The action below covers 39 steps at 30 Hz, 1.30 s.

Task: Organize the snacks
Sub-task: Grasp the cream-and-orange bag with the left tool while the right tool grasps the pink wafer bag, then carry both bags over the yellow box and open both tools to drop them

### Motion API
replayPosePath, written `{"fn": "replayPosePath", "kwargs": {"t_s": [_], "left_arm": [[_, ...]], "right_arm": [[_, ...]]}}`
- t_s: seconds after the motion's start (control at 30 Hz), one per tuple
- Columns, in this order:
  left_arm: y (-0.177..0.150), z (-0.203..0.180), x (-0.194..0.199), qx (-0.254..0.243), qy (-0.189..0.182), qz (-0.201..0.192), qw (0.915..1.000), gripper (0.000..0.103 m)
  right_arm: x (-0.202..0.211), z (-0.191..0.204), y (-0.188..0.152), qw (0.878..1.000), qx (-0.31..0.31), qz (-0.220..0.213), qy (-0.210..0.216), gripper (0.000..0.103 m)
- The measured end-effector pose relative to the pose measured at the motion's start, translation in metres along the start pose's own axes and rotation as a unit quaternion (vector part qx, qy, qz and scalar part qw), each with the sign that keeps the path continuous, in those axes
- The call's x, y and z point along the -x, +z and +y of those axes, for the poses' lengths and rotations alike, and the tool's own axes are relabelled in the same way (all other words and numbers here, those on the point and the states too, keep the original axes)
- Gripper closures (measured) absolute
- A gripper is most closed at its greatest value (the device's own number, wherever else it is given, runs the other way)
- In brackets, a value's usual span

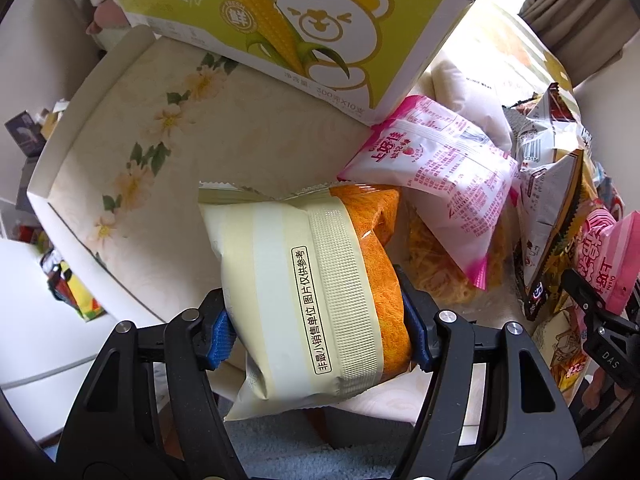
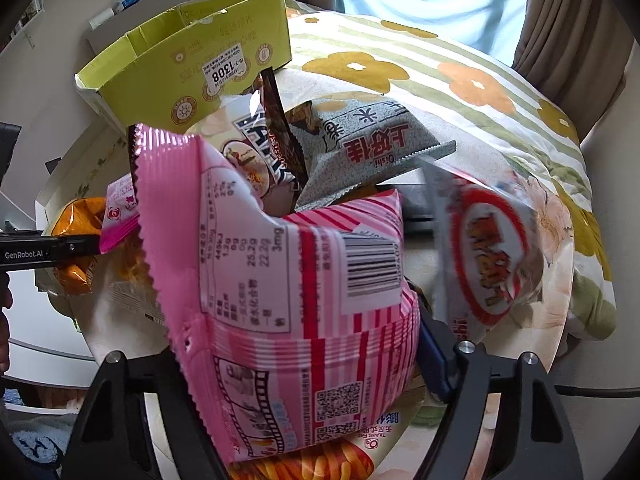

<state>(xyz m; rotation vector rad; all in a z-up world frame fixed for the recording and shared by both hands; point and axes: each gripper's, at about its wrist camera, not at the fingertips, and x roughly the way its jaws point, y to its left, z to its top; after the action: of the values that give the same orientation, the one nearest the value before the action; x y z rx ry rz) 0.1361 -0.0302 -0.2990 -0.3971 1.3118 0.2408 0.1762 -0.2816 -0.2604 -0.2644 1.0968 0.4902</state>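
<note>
Your left gripper (image 1: pixel 316 332) has its fingers clamped on a cream-and-orange snack bag (image 1: pixel 320 292), held above the near edge of the floral worktop (image 1: pixel 132 148). Your right gripper (image 2: pixel 304 360) grips a pink striped snack bag (image 2: pixel 296 280) over the snack pile, in front of the green corn box (image 2: pixel 192 64).

- Cream and orange snack packet (image 1: pixel 316 300), pale striped
- Pink-and-white striped bag (image 2: pixel 296 304), black barcode
- Yellow-green box (image 1: pixel 304 28), white bear, yellow corn
- Cream tray (image 1: pixel 132 152), daisy print
- Grey speckled packet (image 2: pixel 368 148), red lettering
</note>
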Motion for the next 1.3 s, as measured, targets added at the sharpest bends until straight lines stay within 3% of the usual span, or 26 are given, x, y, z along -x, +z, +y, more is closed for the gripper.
{"fn": "replayPosePath", "kwargs": {"t_s": [0.4, 0.7, 0.97, 1.2, 1.3], "left_arm": [[0.002, -0.004, 0.06, -0.008, -0.002, -0.062, 0.9981, 0.039], [0.025, 0.012, 0.128, -0.04, -0.017, -0.141, 0.989, 0.039], [0.102, 0.038, 0.168, -0.093, -0.046, -0.195, 0.9754, 0.039], [0.197, 0.069, 0.169, -0.139, -0.057, -0.204, 0.9674, 0.039], [0.236, 0.081, 0.156, -0.16, -0.062, -0.19, 0.9667, 0.039]], "right_arm": [[0.034, 0.004, 0.008, 0.999, -0.007, -0.045, 0.0, 0.034], [0.082, 0.025, 0.046, 0.995, -0.016, -0.1, -0.005, 0.034], [0.103, 0.064, 0.106, 0.99, -0.036, -0.139, -0.01, 0.034], [0.091, 0.113, 0.175, 0.987, -0.056, -0.151, -0.014, 0.034], [0.074, 0.135, 0.205, 0.987, -0.07, -0.147, -0.015, 0.034]]}}
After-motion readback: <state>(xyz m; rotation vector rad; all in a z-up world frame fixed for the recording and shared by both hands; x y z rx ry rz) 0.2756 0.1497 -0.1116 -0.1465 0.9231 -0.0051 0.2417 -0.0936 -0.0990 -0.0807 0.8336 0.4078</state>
